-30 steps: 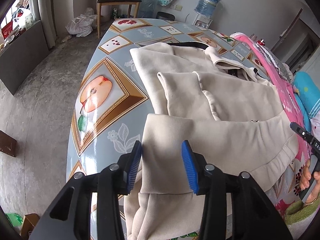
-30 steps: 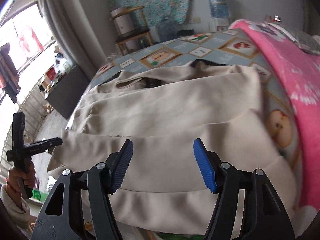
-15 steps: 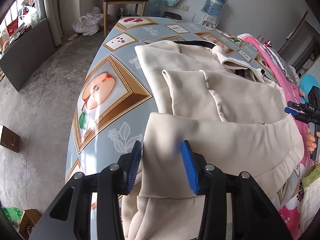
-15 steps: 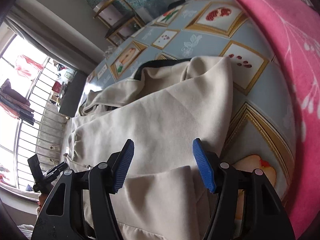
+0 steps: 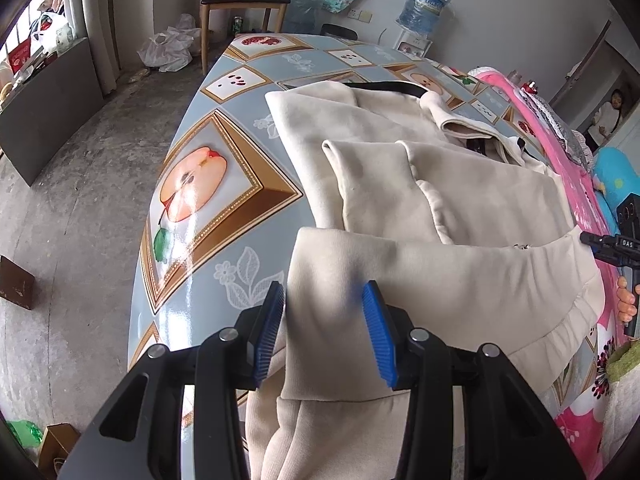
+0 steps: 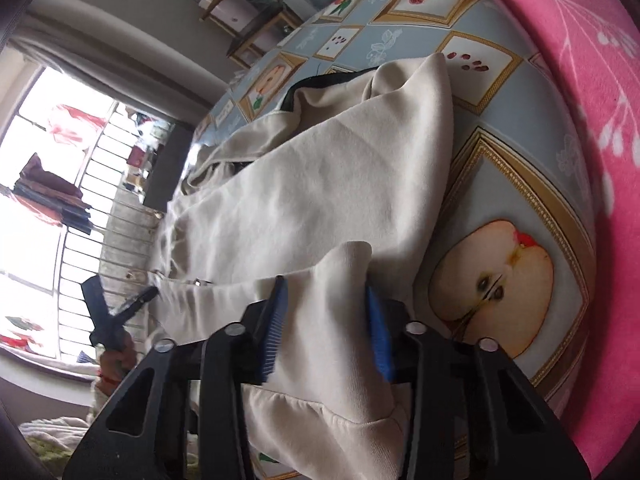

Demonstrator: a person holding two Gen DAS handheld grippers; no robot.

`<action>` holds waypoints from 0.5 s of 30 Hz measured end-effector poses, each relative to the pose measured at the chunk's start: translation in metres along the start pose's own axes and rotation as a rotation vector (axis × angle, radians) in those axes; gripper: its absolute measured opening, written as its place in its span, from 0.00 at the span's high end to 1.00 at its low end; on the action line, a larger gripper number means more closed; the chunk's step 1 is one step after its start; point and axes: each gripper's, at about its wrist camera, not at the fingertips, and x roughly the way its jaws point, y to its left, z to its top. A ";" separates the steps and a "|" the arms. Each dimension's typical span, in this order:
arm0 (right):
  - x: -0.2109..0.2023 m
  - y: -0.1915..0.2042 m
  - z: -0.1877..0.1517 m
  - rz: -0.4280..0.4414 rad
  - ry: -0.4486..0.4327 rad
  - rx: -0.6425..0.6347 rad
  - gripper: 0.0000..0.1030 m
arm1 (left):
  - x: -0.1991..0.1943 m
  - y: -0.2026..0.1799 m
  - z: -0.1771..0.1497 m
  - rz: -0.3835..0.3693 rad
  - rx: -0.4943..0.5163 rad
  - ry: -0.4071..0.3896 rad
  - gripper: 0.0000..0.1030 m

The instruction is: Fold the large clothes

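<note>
A large cream fleece garment [image 5: 460, 200] lies spread on the table [image 5: 240, 92], its lower hem folded up over the body. My left gripper [image 5: 324, 320] sits at the hem's left corner, with a thick fold of the fabric wedged between its blue pads. In the right wrist view the garment [image 6: 320, 184] bunches into a raised ridge between the jaws of my right gripper [image 6: 326, 320]. Those jaws are closing, and both pads touch the cloth at the hem's right corner. A hand [image 5: 626, 300] on the right gripper's handle shows at the right edge of the left wrist view.
The fruit-print tablecloth [image 6: 500, 92] covers the table. A pink blanket [image 6: 580, 80] lies along its right side. A wooden chair [image 5: 244, 0], plastic bags [image 5: 168, 46] and a water bottle [image 5: 424, 4] stand beyond it. A person [image 5: 608, 112] stands in a doorway.
My right gripper swung down to the hem's right corner and its jaws narrowed onto the fabric. The left gripper kept its place and its hold.
</note>
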 end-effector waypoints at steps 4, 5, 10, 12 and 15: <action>0.007 0.029 -0.007 -0.203 -0.020 -0.107 0.90 | -0.008 0.002 -0.003 -0.049 0.024 -0.030 0.61; 0.009 0.037 -0.010 -0.245 -0.030 -0.136 0.90 | -0.009 0.002 -0.004 -0.055 0.032 -0.031 0.61; 0.022 0.048 -0.017 -0.346 -0.039 -0.196 0.90 | -0.004 0.006 0.003 -0.086 0.041 0.006 0.61; 0.020 0.041 -0.016 -0.335 -0.040 -0.183 0.90 | -0.001 0.010 0.007 -0.111 0.022 0.019 0.61; 0.017 0.037 -0.016 -0.328 -0.040 -0.178 0.90 | 0.007 0.018 0.013 -0.163 -0.022 0.057 0.61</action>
